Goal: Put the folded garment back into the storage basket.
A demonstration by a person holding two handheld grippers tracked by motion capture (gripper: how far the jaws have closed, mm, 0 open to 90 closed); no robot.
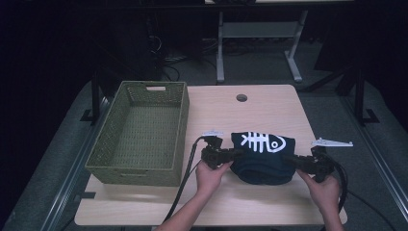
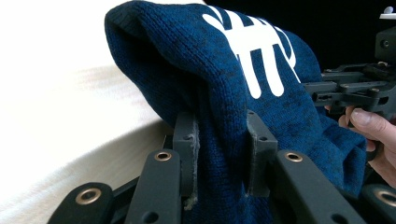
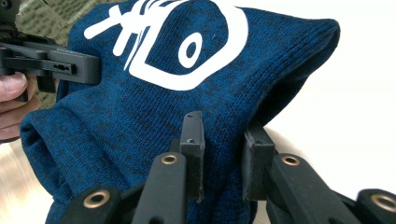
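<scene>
the left gripper [image 1: 239, 154] has its jaws clamped on a fold of the dark blue knit garment [image 1: 263, 156] at that garment's left edge; in the left gripper view the gripper [image 2: 223, 158] has blue fabric squeezed tight between its two black pads, with cloth bulging above and below them. the right gripper [image 1: 288, 160] pinches the garment's opposite edge the same way, and in the right gripper view the gripper [image 3: 223, 161] bites a ridge of the knit [image 3: 196, 107] between its pads. the garment hangs bunched between the two grippers, just above the tabletop, its white fish-skeleton print [image 1: 262, 142] facing up and away from the person. each gripper is gripped by a hand, the left hand [image 1: 209, 174] and the right hand [image 1: 323, 187], with forearms coming in from the near edge. black cables trail back from both grippers. all this sits over the right-hand half of the light wooden table [image 1: 144, 207]. to the left, well apart from the garment, stands an olive woven basket [image 1: 108, 144] near the table's left edge.
</scene>
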